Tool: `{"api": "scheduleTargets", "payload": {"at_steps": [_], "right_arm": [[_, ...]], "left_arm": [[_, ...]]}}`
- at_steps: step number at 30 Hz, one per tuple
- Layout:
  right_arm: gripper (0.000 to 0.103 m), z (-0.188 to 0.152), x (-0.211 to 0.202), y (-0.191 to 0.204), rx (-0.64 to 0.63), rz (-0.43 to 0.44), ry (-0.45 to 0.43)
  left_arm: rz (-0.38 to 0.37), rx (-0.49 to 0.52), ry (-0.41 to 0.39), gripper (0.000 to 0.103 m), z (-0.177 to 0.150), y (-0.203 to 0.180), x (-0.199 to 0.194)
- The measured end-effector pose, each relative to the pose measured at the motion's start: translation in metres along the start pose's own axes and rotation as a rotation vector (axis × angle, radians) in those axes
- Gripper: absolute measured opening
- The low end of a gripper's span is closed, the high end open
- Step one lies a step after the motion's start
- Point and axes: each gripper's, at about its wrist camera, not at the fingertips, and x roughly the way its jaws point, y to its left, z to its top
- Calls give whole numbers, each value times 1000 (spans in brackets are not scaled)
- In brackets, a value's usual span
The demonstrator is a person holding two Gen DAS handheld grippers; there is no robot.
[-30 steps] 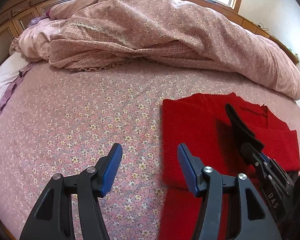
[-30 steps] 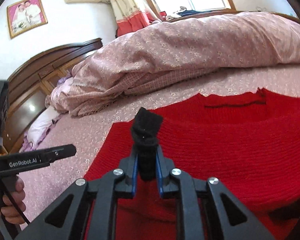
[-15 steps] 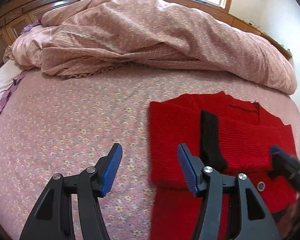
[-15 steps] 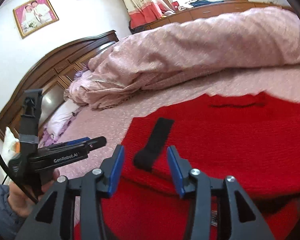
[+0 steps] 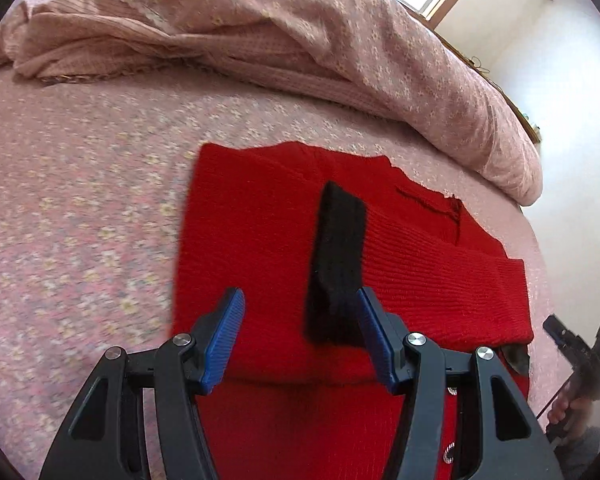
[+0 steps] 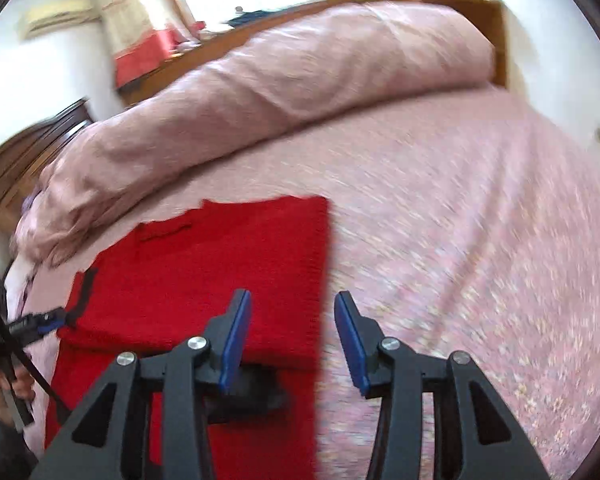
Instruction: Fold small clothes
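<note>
- Your red knitted garment (image 5: pixel 400 272) lies flat on the pink floral bedsheet (image 5: pixel 80 208), near the rumpled quilt (image 5: pixel 300 40) heaped along the far side of the bed.
- One sleeve is already folded across the body, its black cuff (image 5: pixel 338 264) lying on top of the red knit and pointing toward the far edge.
- Your left gripper (image 5: pixel 300 336) hovers over the near part of the garment, fingers about half open and holding nothing; the black cuff shows just beside its right pad, but whether it touches cannot be told.
- Your right gripper (image 6: pixel 292 340) sits over the garment's right edge, fingers parted to a similar width, with only red knit and bedsheet showing between them and nothing gripped.
- Judged from this, the fold is partly done: the sleeve is in, while the lower body, reaching toward you beneath both tools, looks not yet folded up.
- The right-wrist view is blurred, so fine detail on that side is uncertain.
</note>
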Motion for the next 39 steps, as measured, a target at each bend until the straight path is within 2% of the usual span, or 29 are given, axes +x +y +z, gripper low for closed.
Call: {"api": "scheduleTargets", "payload": {"at_steps": [4,12,13,14,15,16,17,21,25,36,39], "right_arm": [[47,-12,19,-13,30,16,82],[47,-15,34,-1,76,77,98],[48,-15,39,1,79,74,116],[46,-15,43,2,78,69,126],[28,-15,45,5,67,49,130],[21,-15,45,9,52,29,124],[21,-14,44,12,31,6,119],[18,-12,40,10,27,-7,109],[16,-10,36,0,46,-13,100],[15,-10,37,11,-51,-107,95],[15,-9,38,11,-61,-119,96]], "left_arm": [[8,14,9,52,-1,-8,10],[-29,63,27,52,-6,-18,12],[-28,75,13,46,-7,-19,13],[-30,82,9,22,-7,-19,13],[-17,91,21,13,-8,-20,15],[-14,94,25,12,-8,-21,16],[-18,95,20,8,-8,-21,15],[-50,63,4,6,-6,-17,6],[-51,65,6,6,-8,-17,2],[-71,58,2,2,-9,-15,-15],[-54,77,0,2,-10,-18,-15]]}}
